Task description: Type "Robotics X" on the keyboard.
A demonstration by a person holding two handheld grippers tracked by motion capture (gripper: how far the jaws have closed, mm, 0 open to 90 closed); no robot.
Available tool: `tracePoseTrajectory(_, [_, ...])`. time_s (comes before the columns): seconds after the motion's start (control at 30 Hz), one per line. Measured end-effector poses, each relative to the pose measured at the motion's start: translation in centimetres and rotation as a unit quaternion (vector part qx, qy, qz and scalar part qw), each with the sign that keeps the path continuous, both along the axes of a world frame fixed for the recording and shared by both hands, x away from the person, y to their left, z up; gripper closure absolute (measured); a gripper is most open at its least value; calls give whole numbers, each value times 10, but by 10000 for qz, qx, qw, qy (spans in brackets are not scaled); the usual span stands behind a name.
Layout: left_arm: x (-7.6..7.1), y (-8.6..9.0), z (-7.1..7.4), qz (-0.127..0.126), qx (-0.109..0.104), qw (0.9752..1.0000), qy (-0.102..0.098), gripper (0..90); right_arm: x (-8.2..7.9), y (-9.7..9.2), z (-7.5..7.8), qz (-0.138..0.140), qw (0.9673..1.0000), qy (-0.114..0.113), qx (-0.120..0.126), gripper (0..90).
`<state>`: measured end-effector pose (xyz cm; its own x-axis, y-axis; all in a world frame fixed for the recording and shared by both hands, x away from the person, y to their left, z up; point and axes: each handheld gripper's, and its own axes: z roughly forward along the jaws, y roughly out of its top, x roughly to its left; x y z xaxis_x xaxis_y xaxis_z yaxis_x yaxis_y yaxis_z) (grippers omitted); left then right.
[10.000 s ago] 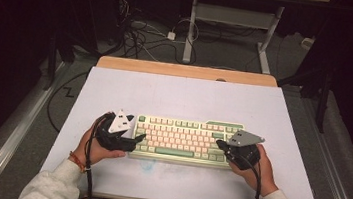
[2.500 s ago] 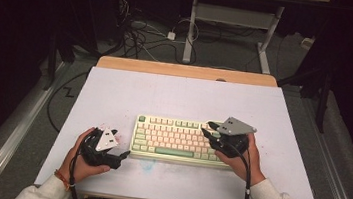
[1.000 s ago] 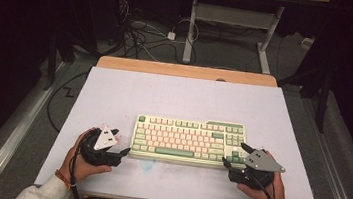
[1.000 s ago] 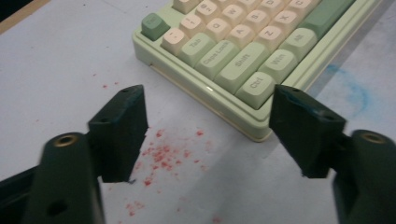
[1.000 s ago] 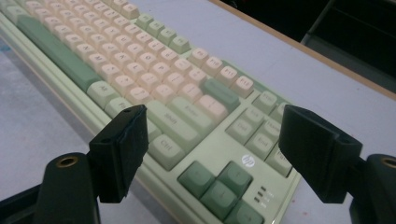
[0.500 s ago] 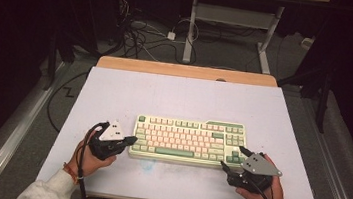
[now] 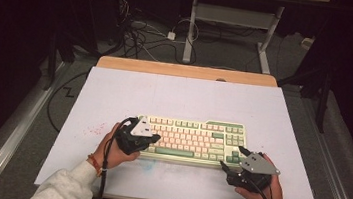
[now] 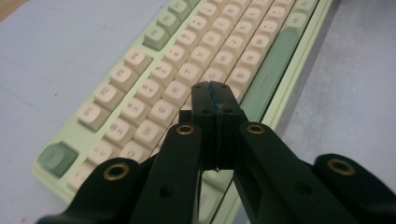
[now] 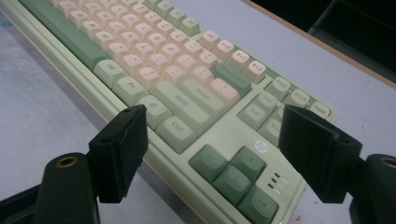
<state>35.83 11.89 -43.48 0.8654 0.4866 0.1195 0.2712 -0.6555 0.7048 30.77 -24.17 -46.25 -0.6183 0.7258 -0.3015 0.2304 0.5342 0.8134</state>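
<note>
- The right gripper (image 7: pixel 230 158) sits nearest, in the person's right hand (image 7: pixel 260 189) at the near right corner of the keyboard (image 7: pixel 192 140); its 2 jaws stand wide apart with nothing pinched between them.
- In the right gripper view, the right gripper (image 9: pixel 212 144) frames that corner of the keyboard (image 9: pixel 187 93): the 4 green arrow keys (image 9: pixel 231 175) lie between the jaws, and neither pad touches the board.
- The left gripper (image 7: pixel 156 138), in the left hand (image 7: pixel 116 150), is over the near left end of the keyboard, its tips above the keys.
- In the left gripper view, the left gripper (image 8: pixel 215 95) has its jaws clenched flat together, having just closed, with nothing between them; they hang over the cream letter keys just beside the long green space bar (image 8: pixel 271 77). Whether the tips touch a key I cannot tell.
- The keyboard, pale green with cream and green keys, lies flat on the pale grey table (image 7: pixel 175 97), near its front edge and roughly centred.
- Beyond the table's wooden far edge (image 7: pixel 188 71), cables (image 7: pixel 142 32) lie tangled on the dark floor.
</note>
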Motion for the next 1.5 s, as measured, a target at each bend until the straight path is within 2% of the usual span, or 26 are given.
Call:
tracePoseTrajectory(0.17, [6, -23, -3, -155, 236, 9996, 7, 876, 0, 1, -2, 29, 10000, 47, -66, 244])
tracePoseTrajectory(0.27, [9, -33, -6, -204, 297, 9993, 34, 874, 1, 0, -2, 27, 10000, 42, -83, 244])
tracePoseTrajectory(0.73, [19, -57, -18, -349, 481, 9981, 177, 860, 2, 0, -4, 79, 9998, 97, -155, 251])
tracePoseTrajectory(0.83, [19, -58, -17, -390, 394, 9982, 217, 856, 2, 0, -4, 86, 9998, 102, -166, 251])
tracePoseTrajectory(1.0, [20, -56, -18, -355, 392, 9983, 235, 855, 1, 1, -4, 101, 9997, 106, -183, 250])
tracePoseTrajectory(1.13, [21, -57, -21, -358, 510, 9977, 262, 866, 1, 2, -4, 125, 9996, 95, -215, 251])
tracePoseTrajectory(1.23, [18, -58, -18, -368, 568, 9976, 140, 855, 0, 2, -4, 75, 9996, 59, -249, 255])
tracePoseTrajectory(1.37, [15, -55, -11, -366, 456, 9983, 21, 853, 0, 0, 0, -16, 9999, -26, -129, 257])
tracePoseTrajectory(1.5, [13, -49, -4, -343, 335, 9988, -126, 835, 0, 0, -1, -3, 9999, -3, -151, 258])
